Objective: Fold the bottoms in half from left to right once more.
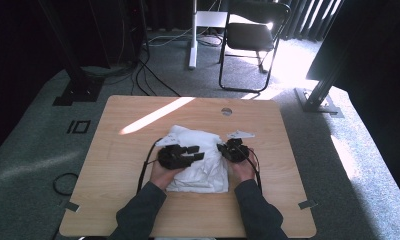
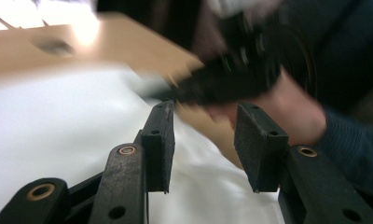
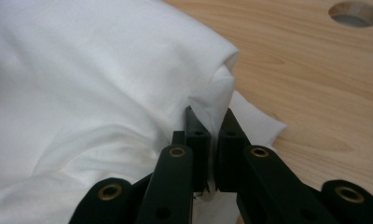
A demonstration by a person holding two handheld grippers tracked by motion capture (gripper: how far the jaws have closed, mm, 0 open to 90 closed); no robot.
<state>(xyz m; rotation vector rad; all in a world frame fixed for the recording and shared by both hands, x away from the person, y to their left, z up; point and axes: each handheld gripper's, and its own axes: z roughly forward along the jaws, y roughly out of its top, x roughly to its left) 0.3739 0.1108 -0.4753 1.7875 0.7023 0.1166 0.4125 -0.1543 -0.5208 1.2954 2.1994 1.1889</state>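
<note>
A crumpled white cloth (image 1: 204, 172) lies in the middle of the wooden table (image 1: 133, 130). My left gripper (image 1: 195, 152) hovers over the cloth's left part and points right. In the left gripper view its jaws (image 2: 204, 108) stand apart with nothing between them, the cloth (image 2: 58, 126) below. My right gripper (image 1: 223, 148) is at the cloth's right edge. In the right gripper view it (image 3: 210, 114) is shut on a raised fold of the cloth (image 3: 105, 70). The left gripper view is blurred and shows the other hand (image 2: 287, 112) farther off.
A round hole (image 1: 226, 111) sits near the table's far edge, seen also in the right gripper view (image 3: 357, 13). A black folding chair (image 1: 255, 35) and a white post (image 1: 192, 35) stand behind the table. Cables (image 1: 148, 80) run over the grey carpet.
</note>
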